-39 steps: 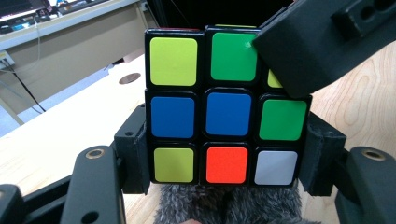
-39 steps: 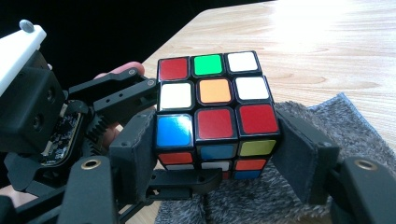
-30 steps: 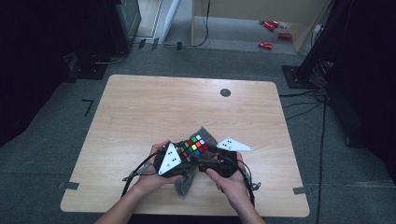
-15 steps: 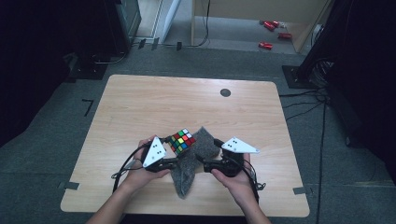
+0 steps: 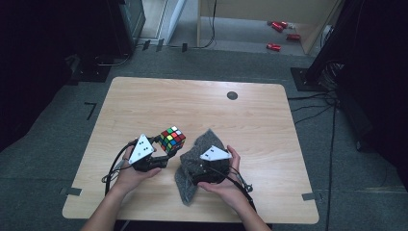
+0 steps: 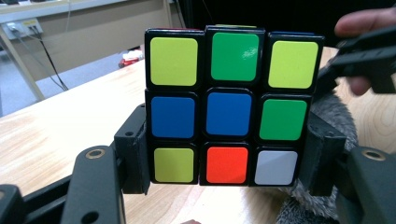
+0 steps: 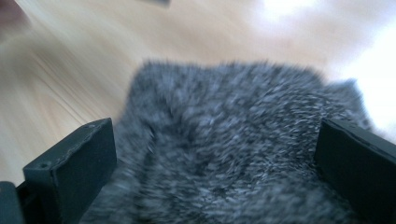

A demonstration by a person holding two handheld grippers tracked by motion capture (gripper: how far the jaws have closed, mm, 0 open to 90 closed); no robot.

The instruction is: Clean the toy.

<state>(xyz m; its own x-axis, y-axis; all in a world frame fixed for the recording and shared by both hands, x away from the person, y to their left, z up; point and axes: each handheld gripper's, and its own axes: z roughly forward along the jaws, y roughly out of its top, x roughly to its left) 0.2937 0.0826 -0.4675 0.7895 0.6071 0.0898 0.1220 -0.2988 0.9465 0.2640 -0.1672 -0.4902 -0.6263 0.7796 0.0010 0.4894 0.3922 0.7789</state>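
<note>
I see both grippers are black: left gripper and right gripper each carry a grey three-cornered plate and black cable.

Cube clamped in left gripper, above table. Fuzzy cloth just right of cube, lying on table, under right gripper. Both near table's front edge.

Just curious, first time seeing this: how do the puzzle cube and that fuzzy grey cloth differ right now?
The Rubik's cube is hard, boxy and multicoloured; the grey fuzzy cloth is soft and rumpled. The cube is clamped off the table by the left gripper; the cloth lies on it under the right gripper, jaws open.
</note>
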